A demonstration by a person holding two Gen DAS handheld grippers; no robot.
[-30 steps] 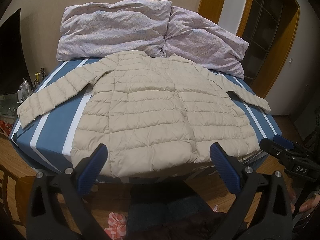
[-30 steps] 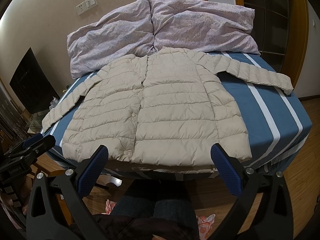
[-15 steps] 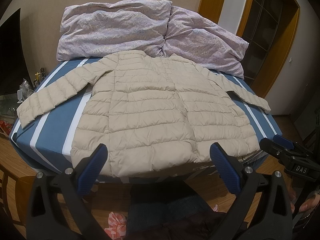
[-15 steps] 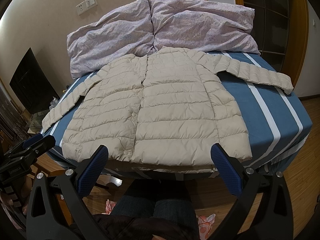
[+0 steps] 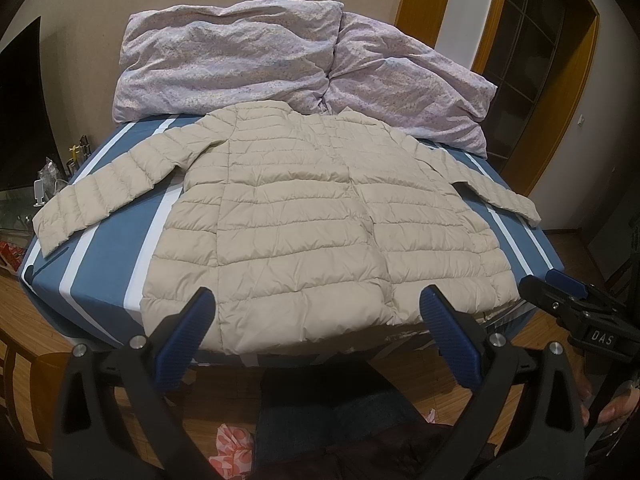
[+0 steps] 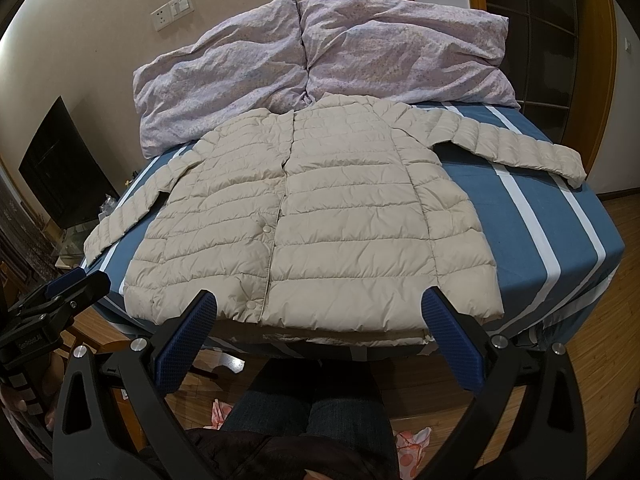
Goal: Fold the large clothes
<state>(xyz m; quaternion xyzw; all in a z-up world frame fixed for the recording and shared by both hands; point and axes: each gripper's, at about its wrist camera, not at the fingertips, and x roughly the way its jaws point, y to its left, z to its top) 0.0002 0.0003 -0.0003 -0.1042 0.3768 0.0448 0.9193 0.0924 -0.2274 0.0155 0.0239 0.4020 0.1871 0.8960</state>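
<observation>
The left hand-held gripper (image 5: 316, 334) is spread wide with nothing between its blue pads (image 5: 184, 340), held off the near edge of the bed (image 5: 100, 292), just short of the jacket's hem. The right hand-held gripper (image 6: 318, 334) is likewise wide open and empty, also short of the hem, nearer the jacket's right half. The beige quilted jacket (image 6: 312, 232) lies flat on the bed, front side up and snapped shut, hem toward the near edge, collar toward the far end, both sleeves stretched out to the sides. Beyond the collar, two lilac pillows (image 6: 320, 52) rest at the head of the bed against the wall. Below the bed's near edge, the person's legs (image 6: 312, 408) show above the wooden floor (image 6: 600, 380).
</observation>
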